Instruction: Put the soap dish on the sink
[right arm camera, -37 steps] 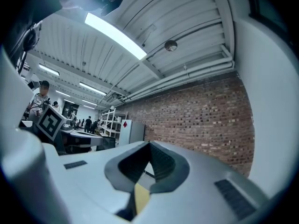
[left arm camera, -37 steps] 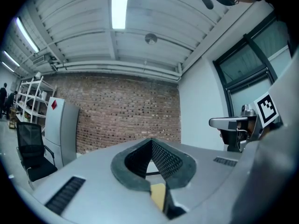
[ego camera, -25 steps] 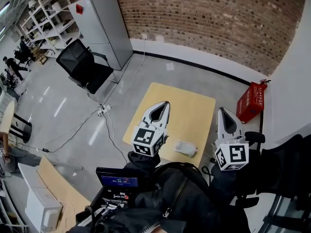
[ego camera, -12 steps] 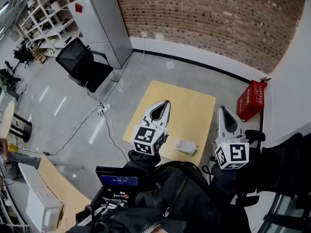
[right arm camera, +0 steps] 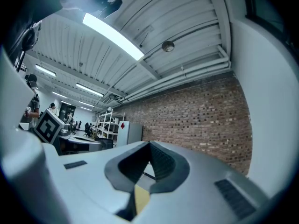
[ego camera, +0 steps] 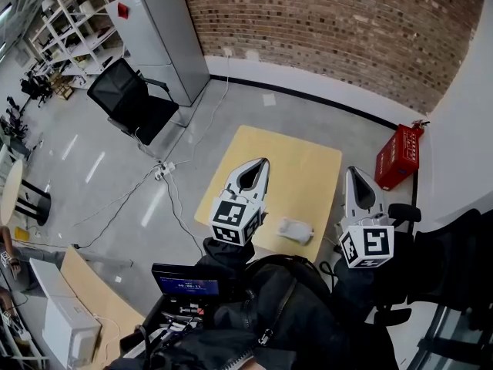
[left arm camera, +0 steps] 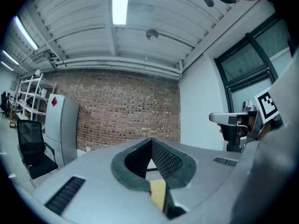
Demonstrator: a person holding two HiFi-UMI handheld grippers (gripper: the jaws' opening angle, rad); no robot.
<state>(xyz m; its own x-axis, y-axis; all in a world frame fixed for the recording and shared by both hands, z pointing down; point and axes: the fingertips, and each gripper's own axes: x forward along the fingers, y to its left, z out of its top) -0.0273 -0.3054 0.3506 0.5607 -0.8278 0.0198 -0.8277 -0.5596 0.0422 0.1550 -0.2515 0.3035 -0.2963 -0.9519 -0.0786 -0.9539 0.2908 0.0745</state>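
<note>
Jaws on both grippers are closed, tips meeting, with nothing between them. The left gripper (ego camera: pixel 260 164) and the right gripper (ego camera: pixel 352 173) are held level and side by side, each pointing toward the brick wall (ego camera: pixel 347 29). In the head view the left one lies over the left edge of the yellow desk (ego camera: pixel 296 164), and the right one lies just past its right edge.

The soap dish (ego camera: pixel 295 230) sits on the desk near its near edge, between the two grippers as seen from above and apart from both. It is small and pale, and at this size it is probably lying flat, though its shape is hard to make out.

A red crate (ego camera: pixel 399 158) stands on the floor to the right of the desk. A black chair (ego camera: pixel 131 102) and a grey cabinet (ego camera: pixel 158 37) stand well off to the left.
</note>
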